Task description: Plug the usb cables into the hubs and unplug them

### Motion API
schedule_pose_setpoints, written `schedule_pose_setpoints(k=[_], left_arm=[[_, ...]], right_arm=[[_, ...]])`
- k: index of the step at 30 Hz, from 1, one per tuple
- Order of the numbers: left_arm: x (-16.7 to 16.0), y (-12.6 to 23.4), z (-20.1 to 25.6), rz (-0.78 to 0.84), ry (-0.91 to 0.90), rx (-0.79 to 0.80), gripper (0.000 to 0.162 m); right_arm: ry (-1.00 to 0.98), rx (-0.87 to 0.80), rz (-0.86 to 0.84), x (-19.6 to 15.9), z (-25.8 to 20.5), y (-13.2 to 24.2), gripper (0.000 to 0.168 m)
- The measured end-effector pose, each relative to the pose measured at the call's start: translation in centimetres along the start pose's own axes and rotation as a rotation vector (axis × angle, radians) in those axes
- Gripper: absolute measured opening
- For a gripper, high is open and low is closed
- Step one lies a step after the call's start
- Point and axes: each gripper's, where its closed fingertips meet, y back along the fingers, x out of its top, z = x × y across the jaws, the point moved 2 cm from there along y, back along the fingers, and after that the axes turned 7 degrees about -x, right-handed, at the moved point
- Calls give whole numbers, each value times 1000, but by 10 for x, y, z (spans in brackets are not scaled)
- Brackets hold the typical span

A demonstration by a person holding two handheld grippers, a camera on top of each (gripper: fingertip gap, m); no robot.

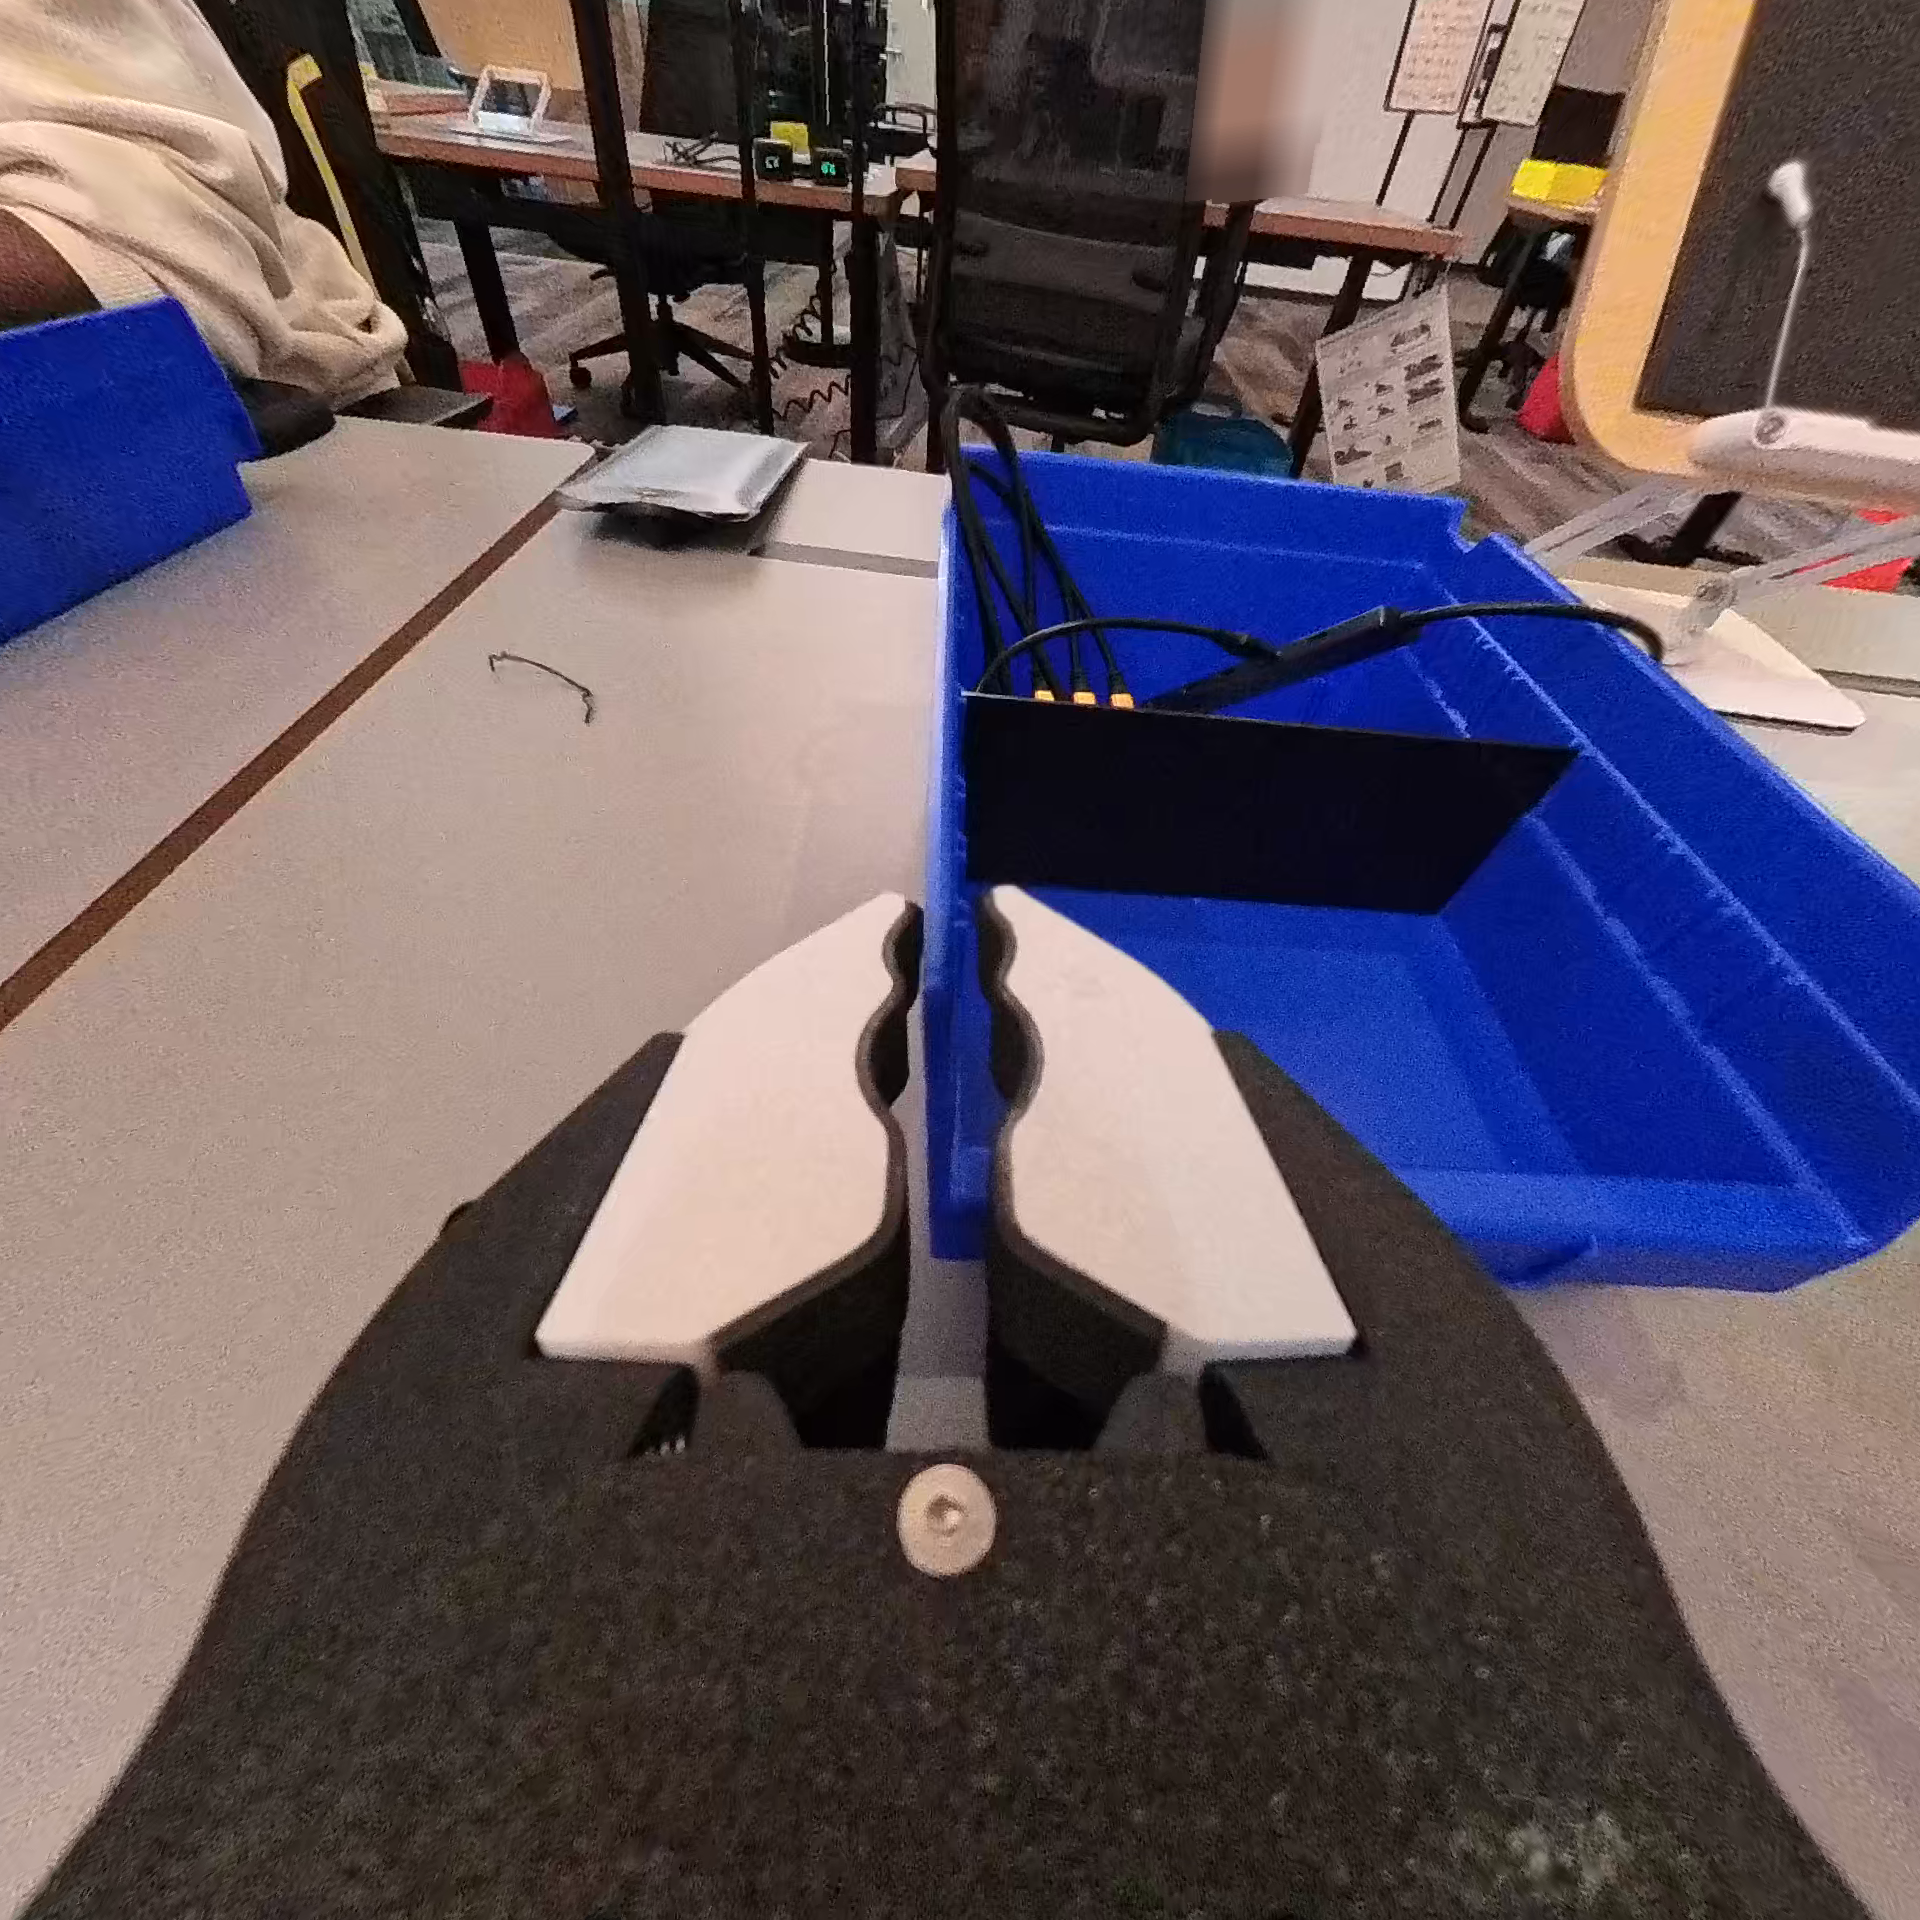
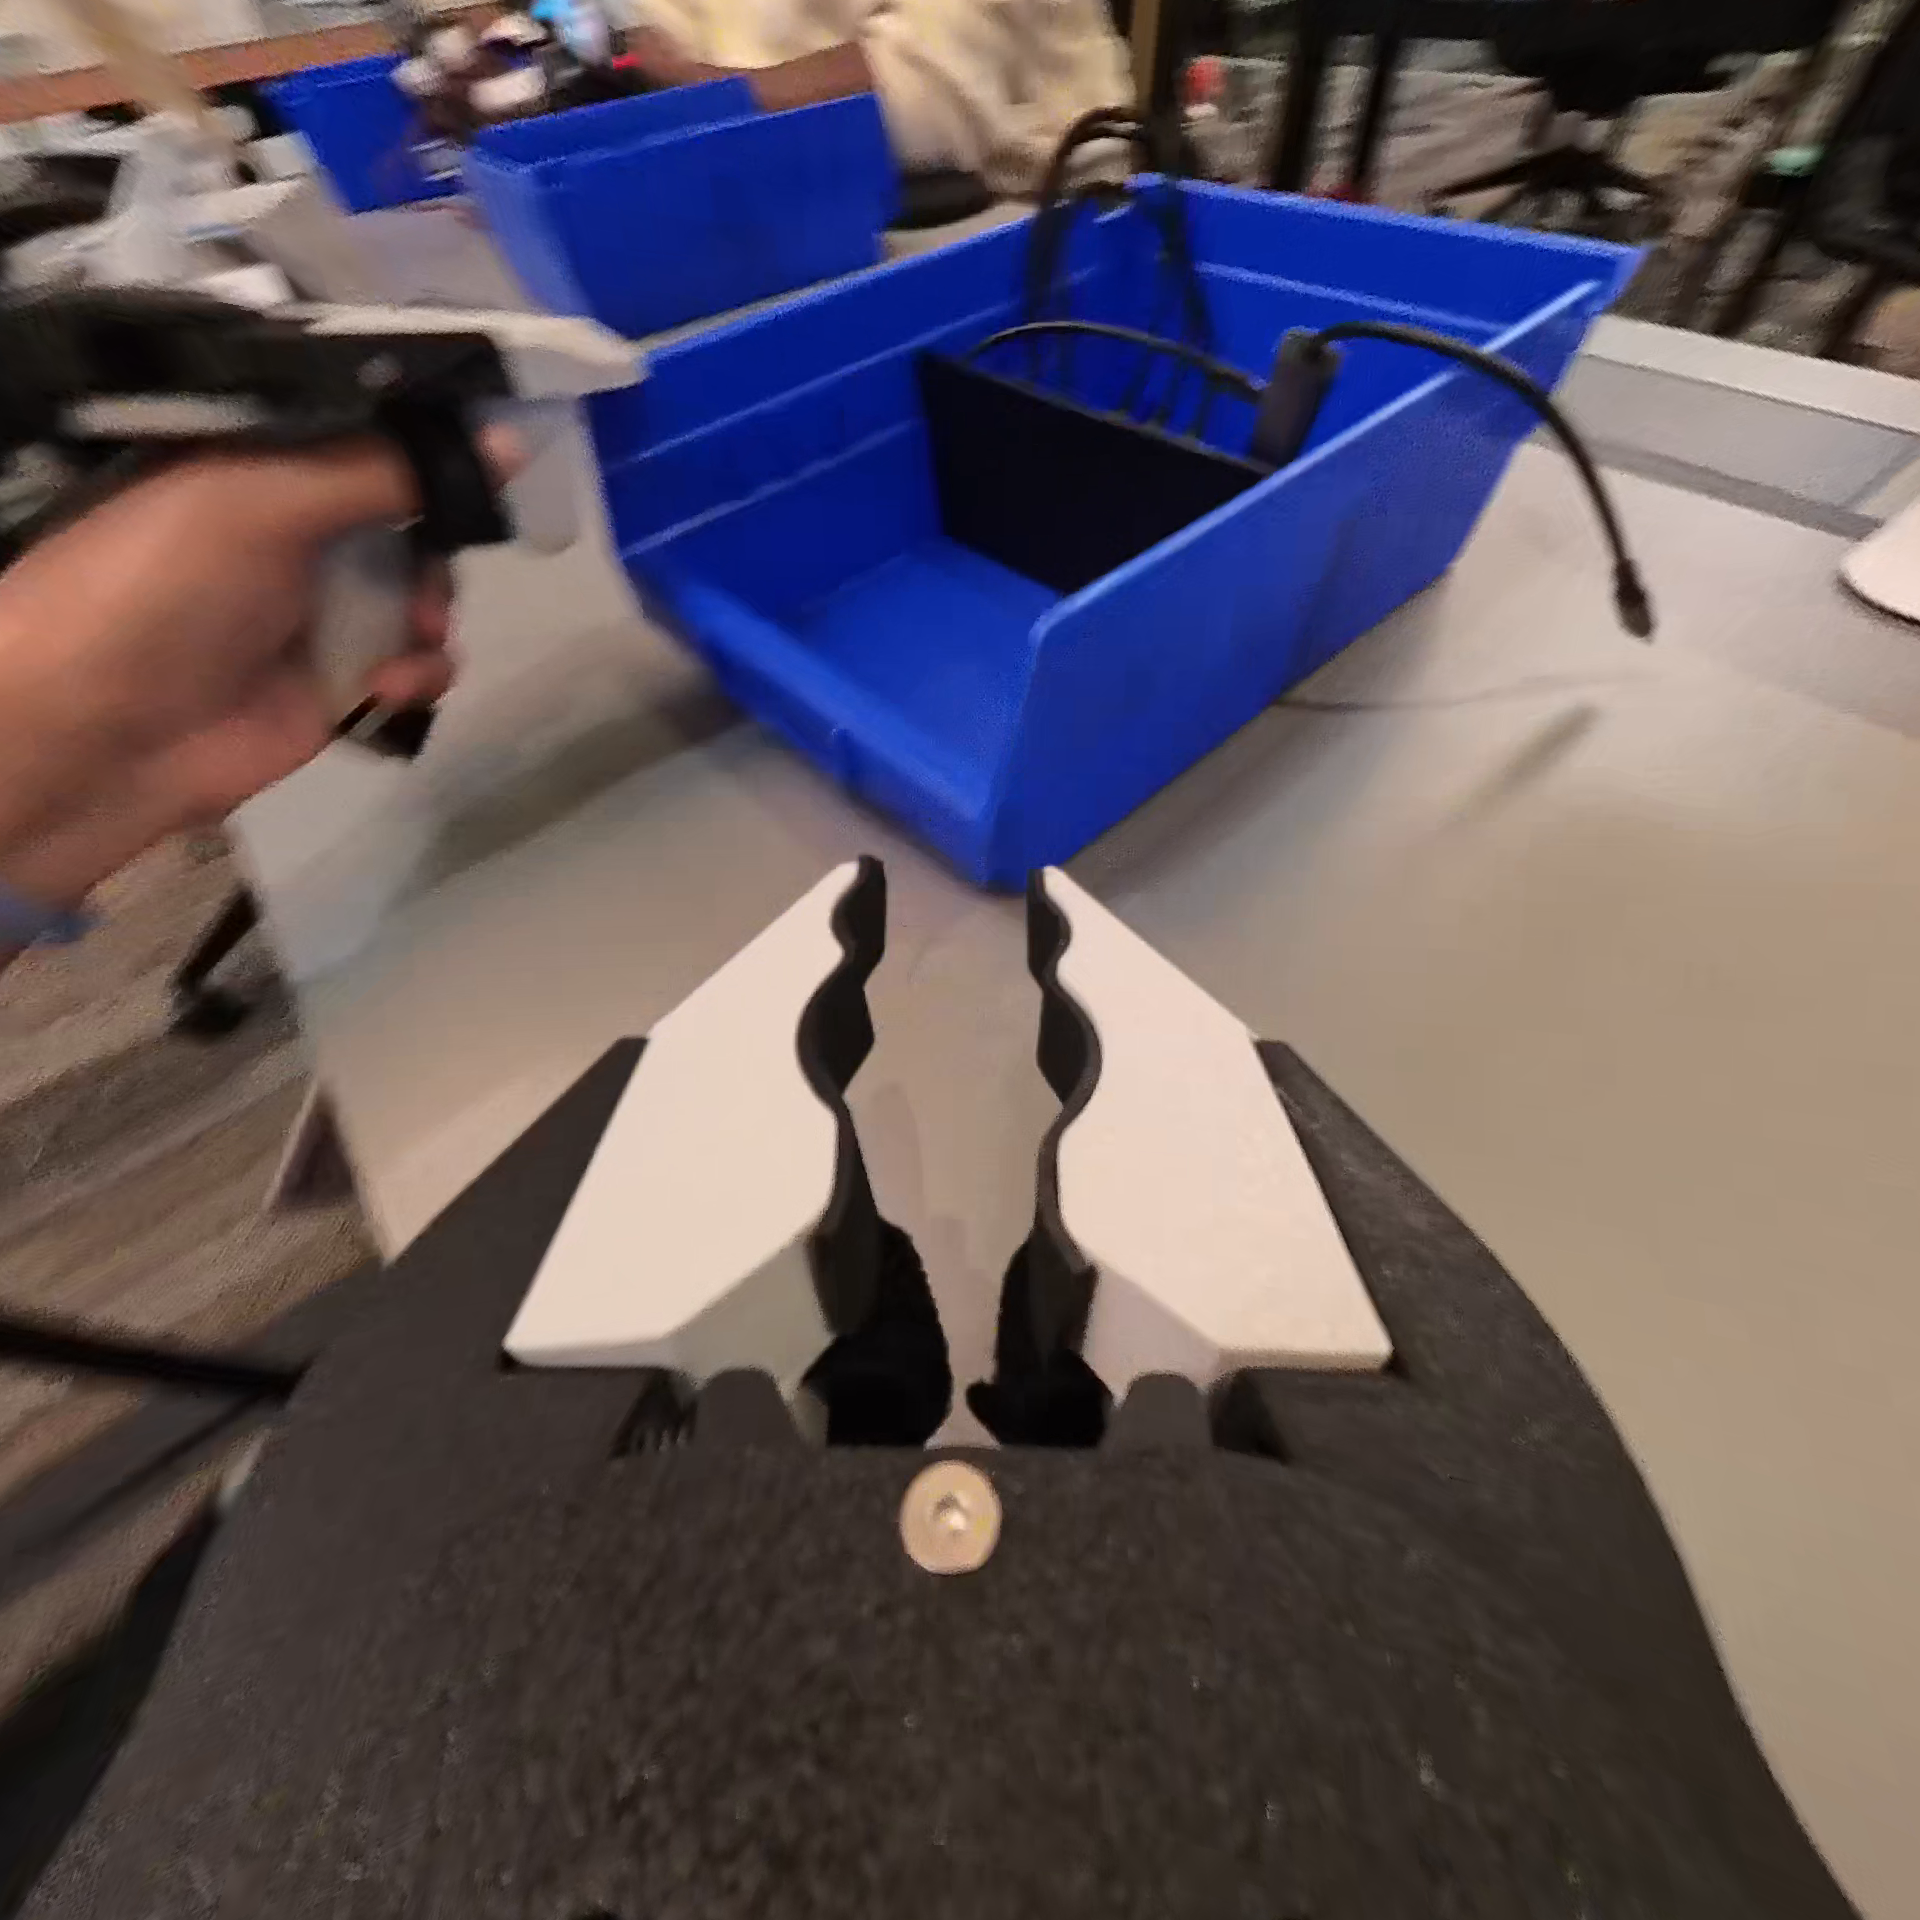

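At table's far edge: blue bin, black divider, cables behind it | left wrist: left gripper straddles bin's near wall, slightly parted, empty | right wrist: right gripper parted, empty, near bin's corner

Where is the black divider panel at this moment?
The black divider panel stands upright across the blue bin in both views, with the black cables just behind it.
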Motion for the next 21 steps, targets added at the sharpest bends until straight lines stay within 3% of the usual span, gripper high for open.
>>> schedule_pose_setpoints(k=[3, 6, 11, 15, 18, 21], left_arm=[[-3, 4, -2, -6, 20, 22, 13], [2, 12, -1, 13, 22, 40, 19], [6, 33, 15, 29, 0, 62, 21], [-12, 50, 53, -3, 50, 4, 24], [-29, 55, 93, -62, 91, -111, 24], [-33, 50, 122, -64, 104, -209, 22]], right_arm=[[60, 85, 22, -19, 18, 54, 26], [24, 38, 65, -30, 74, 104, 29], [-166, -316, 139, -61, 213, 190, 41], [-279, -597, 161, -91, 290, 257, 41], [-288, -701, 188, -93, 317, 281, 38], [-340, -694, 200, -92, 325, 282, 32]])
